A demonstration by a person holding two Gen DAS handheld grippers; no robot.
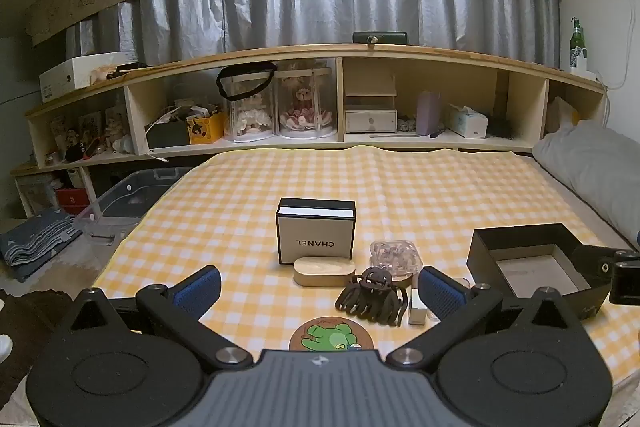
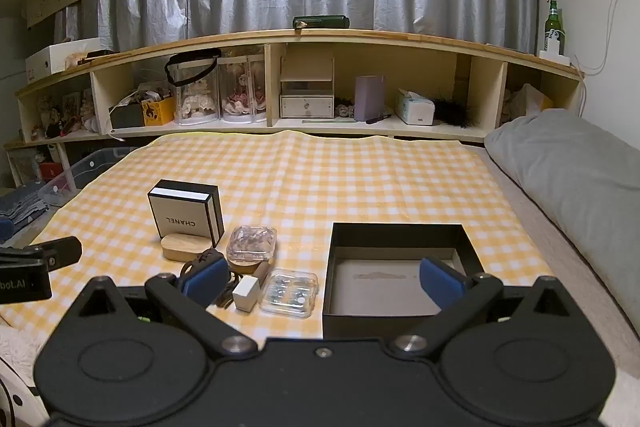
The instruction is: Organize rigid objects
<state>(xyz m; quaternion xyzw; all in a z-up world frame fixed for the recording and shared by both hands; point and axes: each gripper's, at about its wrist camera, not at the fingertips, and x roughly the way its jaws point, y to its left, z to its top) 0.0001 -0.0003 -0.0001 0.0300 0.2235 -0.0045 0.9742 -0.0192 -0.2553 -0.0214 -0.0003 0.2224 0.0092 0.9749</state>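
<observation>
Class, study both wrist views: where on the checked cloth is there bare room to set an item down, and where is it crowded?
Free: the yellow checked cloth between the black-and-white Chanel box and the wooden shelf unit, and the empty open black box itself. Crowded: the cluster left of it, including the oval wooden case, dark claw hair clip and flat clear plastic case.

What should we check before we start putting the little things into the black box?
1. Black box open and empty: ok.
2. Left gripper open, holding nothing: ok.
3. Right gripper open, holding nothing: ok.
4. Hair claw lying free in front of the left gripper: ok.
5. Clear case lid shut: cannot tell.
6. Chanel box standing steady on the cloth: ok.
</observation>
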